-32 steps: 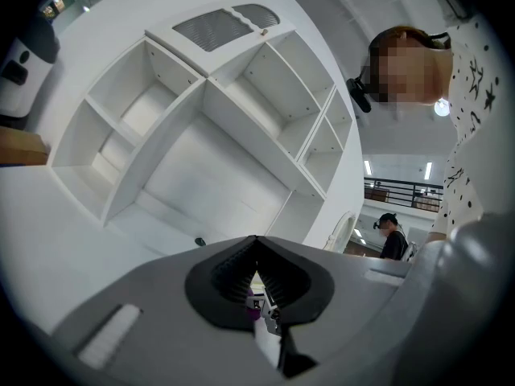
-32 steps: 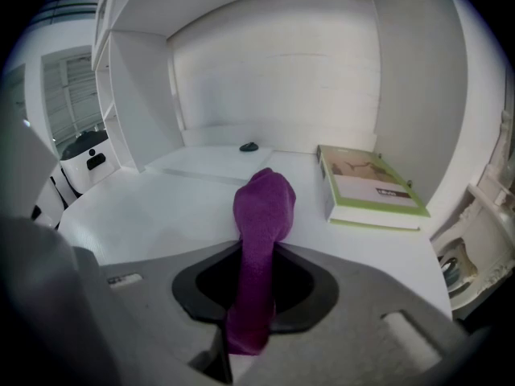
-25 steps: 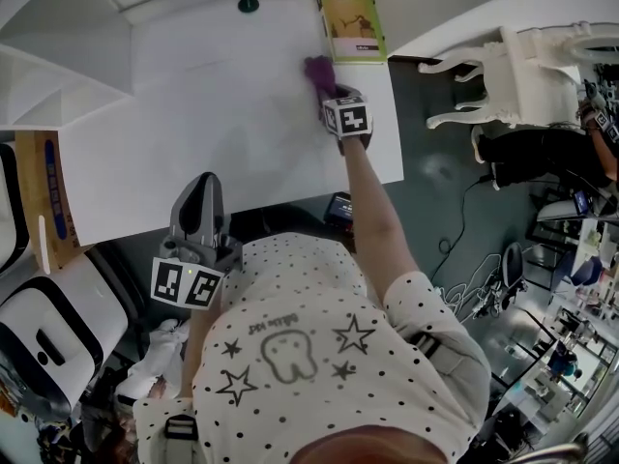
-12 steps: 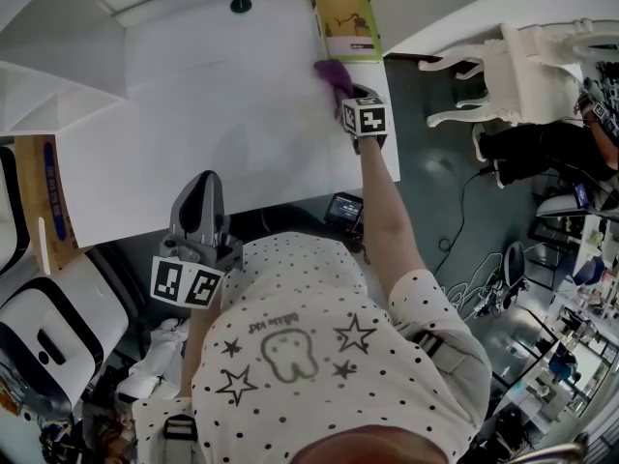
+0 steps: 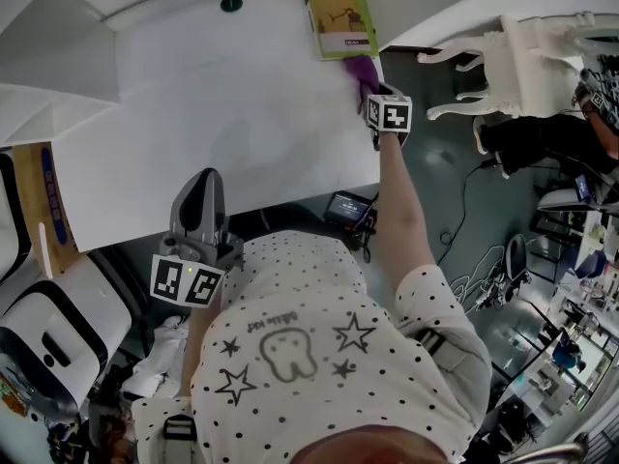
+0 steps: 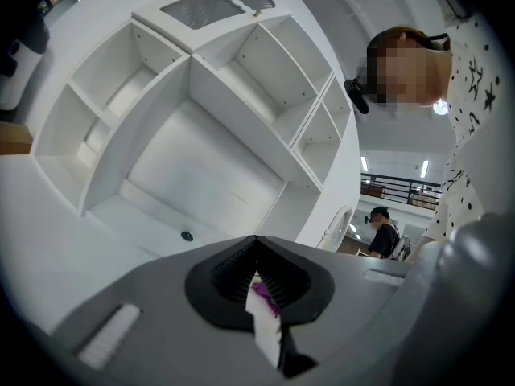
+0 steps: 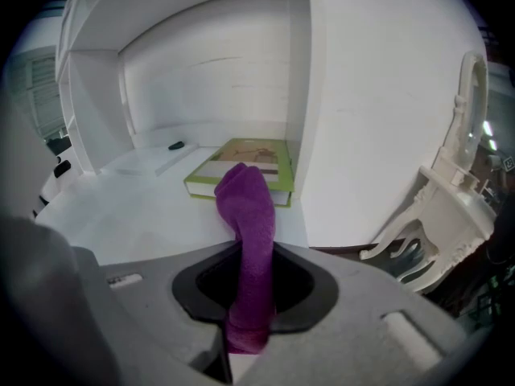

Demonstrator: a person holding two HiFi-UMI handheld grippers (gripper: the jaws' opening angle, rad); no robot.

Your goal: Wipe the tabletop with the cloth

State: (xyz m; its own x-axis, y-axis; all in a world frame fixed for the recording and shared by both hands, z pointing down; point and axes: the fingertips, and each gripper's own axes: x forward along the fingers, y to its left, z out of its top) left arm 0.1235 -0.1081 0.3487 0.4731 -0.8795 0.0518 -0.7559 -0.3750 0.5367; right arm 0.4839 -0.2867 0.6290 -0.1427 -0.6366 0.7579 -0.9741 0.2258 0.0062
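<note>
The purple cloth (image 5: pixel 360 69) rests on the white tabletop (image 5: pixel 222 124) at its right edge, just in front of a green book (image 5: pixel 338 19). My right gripper (image 5: pixel 372 90) is shut on the cloth. In the right gripper view the cloth (image 7: pixel 245 207) stands up out of the jaws of that gripper (image 7: pixel 256 284), with the book (image 7: pixel 245 163) right behind it. My left gripper (image 5: pixel 201 187) is held close to the body at the table's front edge. It is shut in its own view (image 6: pixel 259 284), with only a thin slit between the jaws.
A white chair (image 5: pixel 513 56) stands on the dark floor right of the table. A small dark knob (image 5: pixel 230 4) sits at the table's back. White shelves (image 5: pixel 48 66) rise on the left. A dark device (image 5: pixel 350 206) lies under the front edge.
My right gripper has slid the cloth to the right and slightly away, from the middle-right of the table to its right edge beside the book. The left gripper has stayed put.
</note>
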